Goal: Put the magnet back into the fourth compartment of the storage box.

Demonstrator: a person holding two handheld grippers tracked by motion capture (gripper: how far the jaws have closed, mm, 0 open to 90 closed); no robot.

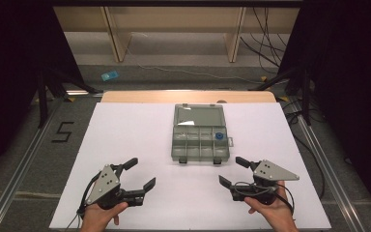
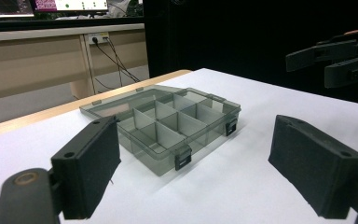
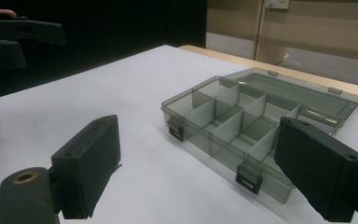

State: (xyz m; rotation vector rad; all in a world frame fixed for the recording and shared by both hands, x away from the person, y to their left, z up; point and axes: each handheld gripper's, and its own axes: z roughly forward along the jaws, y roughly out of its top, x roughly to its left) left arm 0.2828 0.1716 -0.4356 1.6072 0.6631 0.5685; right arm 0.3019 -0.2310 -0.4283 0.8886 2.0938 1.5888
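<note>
Two grippers rest low at the near edge of a white table (image 1: 125,130), on which a clear grey compartment box (image 1: 200,145) sits at about 12 o'clock from the person, its lid folded flat toward the far side so every divided cell lies exposed. Left gripper (image 1: 140,175) at 7 o'clock and right gripper (image 1: 233,171) at 5 o'clock both aim inward at the box with jaws spread wide and empty, probably a ready stance before reaching in. Smallest, a blue round piece (image 1: 219,137) sits in the back-right cell, at 1 o'clock.
</note>
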